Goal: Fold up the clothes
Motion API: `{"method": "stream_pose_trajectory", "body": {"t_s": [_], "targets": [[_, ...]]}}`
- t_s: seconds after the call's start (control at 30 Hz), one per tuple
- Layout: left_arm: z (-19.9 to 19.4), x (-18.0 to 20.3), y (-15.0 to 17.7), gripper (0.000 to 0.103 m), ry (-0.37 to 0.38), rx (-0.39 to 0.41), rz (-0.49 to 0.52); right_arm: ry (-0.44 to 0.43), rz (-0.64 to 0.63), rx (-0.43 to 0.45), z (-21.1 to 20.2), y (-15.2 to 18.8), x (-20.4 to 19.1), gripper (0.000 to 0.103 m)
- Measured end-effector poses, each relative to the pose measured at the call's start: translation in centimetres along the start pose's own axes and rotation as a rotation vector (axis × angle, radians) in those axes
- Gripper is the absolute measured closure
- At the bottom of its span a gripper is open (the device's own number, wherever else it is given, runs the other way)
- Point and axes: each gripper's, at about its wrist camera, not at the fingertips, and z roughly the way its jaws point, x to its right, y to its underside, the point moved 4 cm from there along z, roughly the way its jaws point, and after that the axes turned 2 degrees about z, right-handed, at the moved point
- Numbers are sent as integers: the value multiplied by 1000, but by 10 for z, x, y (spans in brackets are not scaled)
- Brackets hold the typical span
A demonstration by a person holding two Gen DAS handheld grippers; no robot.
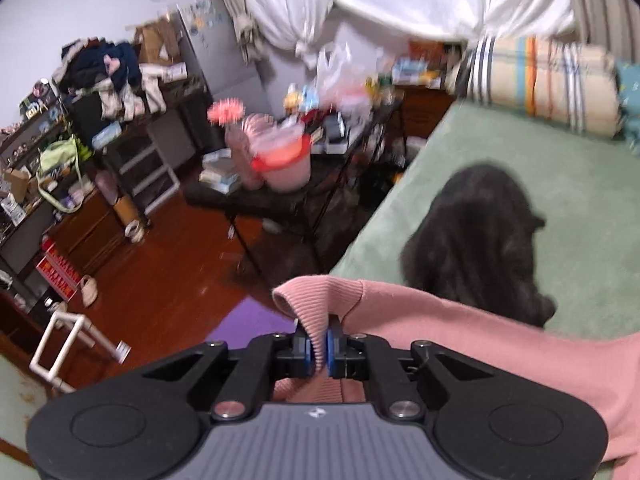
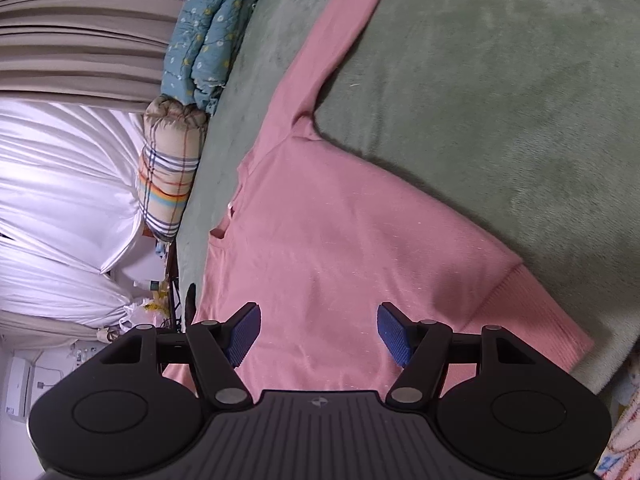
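Sweater cuff clamped (left hand-held gripper).

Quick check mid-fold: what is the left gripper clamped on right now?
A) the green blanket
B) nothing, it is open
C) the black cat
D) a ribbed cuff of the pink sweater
D: the left gripper has its blue pads shut on a ribbed cuff of the pink sweater.

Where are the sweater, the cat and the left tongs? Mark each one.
sweater [image 2: 340,232]: right wrist view, middle of the pink body panel.
cat [image 1: 476,236]: left wrist view, middle of its dark back.
left tongs [image 1: 319,350]: left wrist view, between the tips, shut on the ribbed cuff.
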Motion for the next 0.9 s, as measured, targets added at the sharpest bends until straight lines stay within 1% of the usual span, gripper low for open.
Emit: {"method": "stream_pose_trajectory", "body": {"t_s": [0.03,0.1,0.2,0.3,0.4,0.47,0.53,0.57,0.6,0.67,0.73,0.77,0.8,0.83,0.87,0.9], "targets": [[6,-1,3,76,-4,-19,7,3,6,1,0,0,1,39],[9,-9,12,67,-30,-38,18,4,10,1,1,-1,3,39],[1,-28,18,67,-68,-33,21,-1,5,1,2,-6,2,39],[-20,-54,16,62,-49,-8,-36,-3,-13,7,2,-14,0,38],[-56,-65,25,61,47,45,-79,6,-41,11,2,-26,0,38],[-83,-54,41,60,139,80,-63,23,-67,9,2,-35,1,38],[-110,-40,60,48,237,115,-40,44,-94,7,0,-43,4,38],[-128,-22,84,47,317,127,-31,55,-106,7,-1,-47,5,38],[-137,-3,109,47,410,112,-32,71,-143,-5,-1,-51,5,38],[-146,31,153,47,594,55,-43,103,-217,-29,-2,-60,4,38],[-146,58,186,47,733,-6,-64,133,-292,-53,-2,-68,2,38],[-142,82,214,47,841,-71,-66,139,-335,-69,-3,-69,1,38],[-137,101,236,47,913,-124,-65,145,-382,-87,-3,-71,1,38],[-131,117,255,47,950,-177,-69,158,-472,-134,-4,-75,3,38],[-124,129,271,47,972,-223,-74,147,-483,-162,-4,-78,7,40],[-117,139,284,47,987,-263,-78,124,-454,-190,-4,-81,14,44]]}}
